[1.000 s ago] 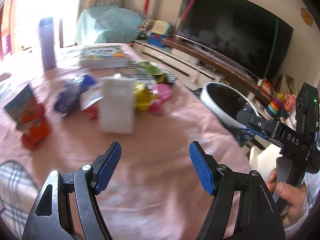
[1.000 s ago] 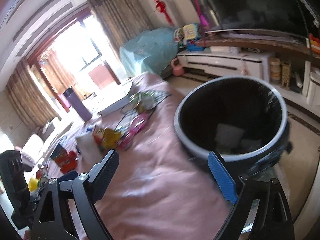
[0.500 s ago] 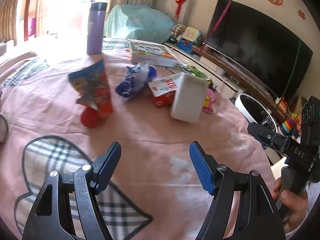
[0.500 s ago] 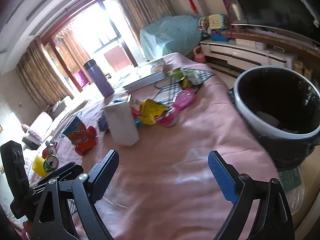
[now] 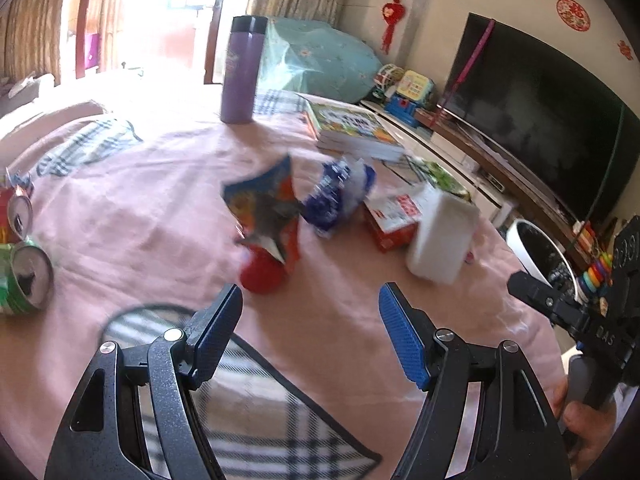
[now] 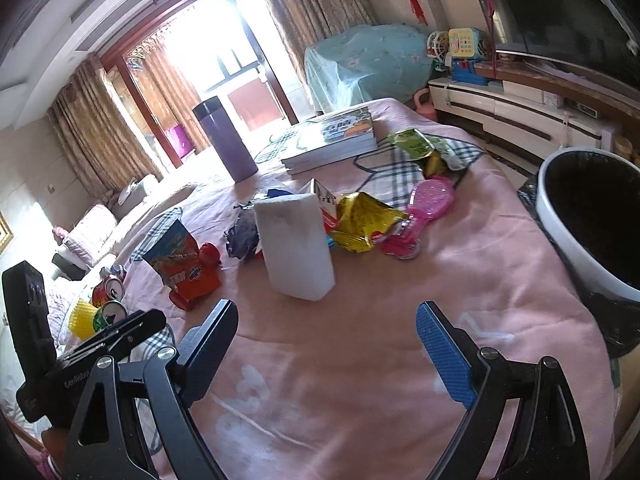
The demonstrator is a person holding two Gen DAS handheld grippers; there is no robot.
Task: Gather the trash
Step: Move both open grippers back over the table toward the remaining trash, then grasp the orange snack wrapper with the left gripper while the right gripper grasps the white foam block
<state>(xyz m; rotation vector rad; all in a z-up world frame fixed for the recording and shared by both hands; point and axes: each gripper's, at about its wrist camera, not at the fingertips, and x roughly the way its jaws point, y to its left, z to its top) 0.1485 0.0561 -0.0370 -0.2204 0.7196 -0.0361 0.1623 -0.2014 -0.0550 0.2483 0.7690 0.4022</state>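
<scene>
My left hand-held gripper [image 5: 310,328] has 2 black metal arms with triangular cut-outs, silver screw heads at the joints, and blue ribbed pads [image 5: 400,342] on its fingers. My right hand-held gripper [image 6: 326,344] is built the same, black with blue textured pads [image 6: 444,354]. Its body carries white "DAS" lettering, and bare fingers wrap its grey handle.

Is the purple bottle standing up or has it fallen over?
Standing up. The tall purple bottle with the dark lid sits upright on the pink blanket, lid on top, beside the stack of picture books.
</scene>
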